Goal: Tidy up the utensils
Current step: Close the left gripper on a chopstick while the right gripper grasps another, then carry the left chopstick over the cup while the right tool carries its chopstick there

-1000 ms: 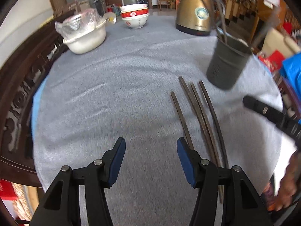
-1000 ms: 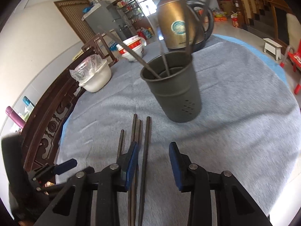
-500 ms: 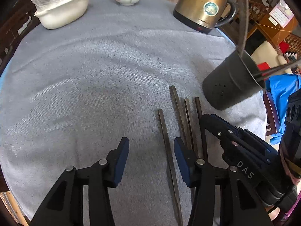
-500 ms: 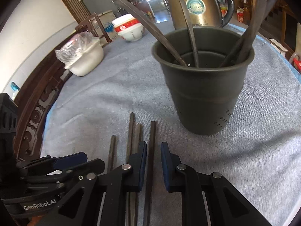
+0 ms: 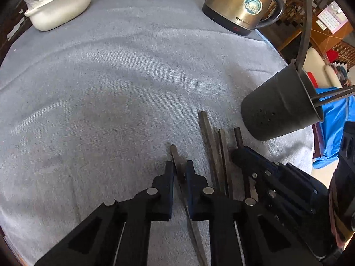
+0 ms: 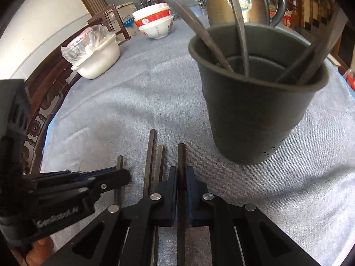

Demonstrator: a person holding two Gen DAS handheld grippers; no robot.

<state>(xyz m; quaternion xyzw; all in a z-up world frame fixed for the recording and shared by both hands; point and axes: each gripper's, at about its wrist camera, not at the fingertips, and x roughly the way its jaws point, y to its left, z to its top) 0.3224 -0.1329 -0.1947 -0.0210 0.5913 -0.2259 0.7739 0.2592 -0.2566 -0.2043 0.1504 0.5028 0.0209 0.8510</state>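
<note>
Several dark chopsticks lie side by side on the grey tablecloth. My left gripper is shut on the leftmost chopstick. My right gripper is shut on the rightmost chopstick, which also shows in the left wrist view. Two more chopsticks lie between them. The dark utensil cup stands upright just beyond, holding several chopsticks; it also shows in the left wrist view. The left gripper shows at the left of the right wrist view.
A gold electric kettle stands behind the cup. Stacked red and white bowls and a white basin with a plastic bag stand at the far side. A carved wooden chair back borders the table's left edge.
Both grippers moved down and forward onto the chopsticks and closed from open. The left now clamps the leftmost chopstick, the right the rightmost one.
</note>
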